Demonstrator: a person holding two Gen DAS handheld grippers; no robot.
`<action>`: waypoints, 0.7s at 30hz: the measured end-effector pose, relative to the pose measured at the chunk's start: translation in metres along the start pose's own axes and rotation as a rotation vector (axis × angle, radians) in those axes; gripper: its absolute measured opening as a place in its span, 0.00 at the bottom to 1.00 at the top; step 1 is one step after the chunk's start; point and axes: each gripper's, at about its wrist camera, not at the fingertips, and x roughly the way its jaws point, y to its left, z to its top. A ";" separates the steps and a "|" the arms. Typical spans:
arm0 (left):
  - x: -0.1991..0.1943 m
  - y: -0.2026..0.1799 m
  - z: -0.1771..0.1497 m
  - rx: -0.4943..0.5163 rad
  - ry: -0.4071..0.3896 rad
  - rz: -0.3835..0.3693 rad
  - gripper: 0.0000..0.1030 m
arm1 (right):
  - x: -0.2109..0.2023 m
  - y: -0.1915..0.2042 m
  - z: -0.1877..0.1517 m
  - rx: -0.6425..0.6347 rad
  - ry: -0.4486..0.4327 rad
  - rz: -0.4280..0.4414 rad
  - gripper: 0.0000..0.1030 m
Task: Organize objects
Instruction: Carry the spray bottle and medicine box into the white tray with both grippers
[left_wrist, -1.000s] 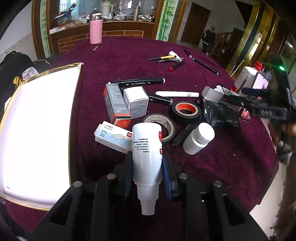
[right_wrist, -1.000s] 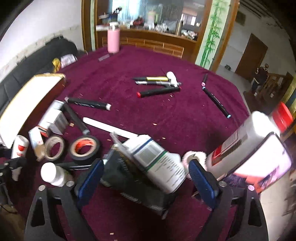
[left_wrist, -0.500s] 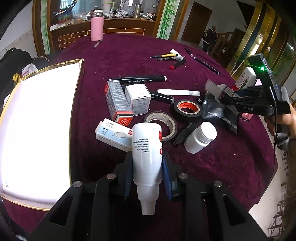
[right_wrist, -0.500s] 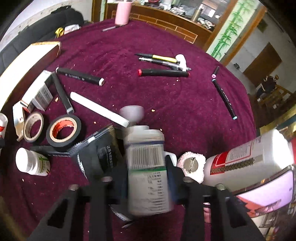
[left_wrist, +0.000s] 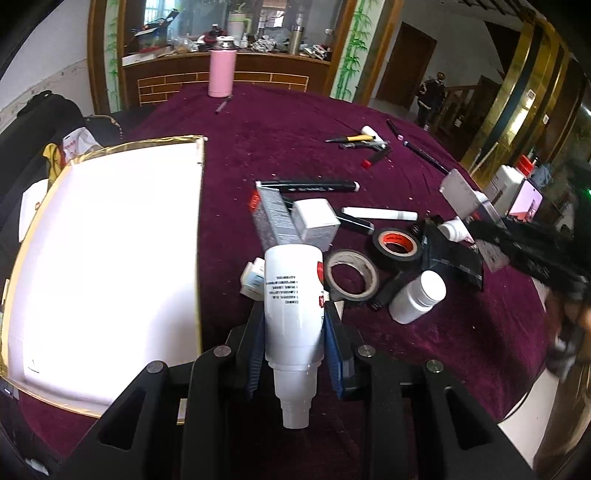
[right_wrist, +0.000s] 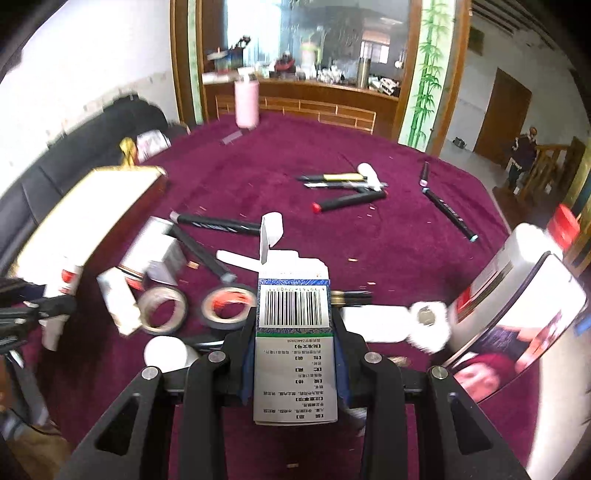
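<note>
Left wrist view: left tool (left_wrist: 294, 328) is pinched on a white bottle (left_wrist: 293, 295), pads on its sides, nozzle end toward the camera, base pointing out over the clutter; gripped mid-body, prob. so it stays balanced while carried. It hangs above the bench (left_wrist: 280, 147), just right of the white gold-edged box (left_wrist: 103, 258), which looks like the likely drop spot for sorted items, tho that is a guess. Ahead lie two cartons (left_wrist: 295, 221), a tan tape roll (left_wrist: 352, 275), a black tape roll (left_wrist: 397, 243), a small white jar (left_wrist: 417, 297) on its side, black marker (left_wrist: 306, 184) and a white stick (left_wrist: 378, 213). Right tool shows blurred at the right edge. Right wrist view: right tool (right_wrist: 294, 332) is clamped on a carton (right_wrist: 294, 332) w/ barcode face up and top flap open, lifted clear of the bench; held along its long sides, which prob. keeps the thin card from crushing. Below are both tape rolls, the jar, markers further out, a white jug w/ red cap (right_wrist: 517, 266) and a phone (right_wrist: 524, 332) at right. Surface is a maroon velvety cloth w/ crumbs scattered on it. Room: wood cabinet w/ glass front behind, pink flask (right_wrist: 246, 105) at the far bench edge, bamboo-painted pillars, brown door at right, dark sofa at left.
</note>
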 end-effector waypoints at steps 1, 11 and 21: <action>-0.001 0.001 0.001 -0.004 -0.002 0.003 0.28 | -0.002 0.003 -0.001 0.014 -0.011 0.017 0.36; -0.015 0.019 0.006 -0.039 -0.040 0.048 0.28 | -0.011 0.048 -0.004 0.016 -0.052 0.136 0.36; -0.032 0.066 0.008 -0.112 -0.079 0.156 0.28 | -0.008 0.090 -0.004 -0.042 -0.050 0.222 0.36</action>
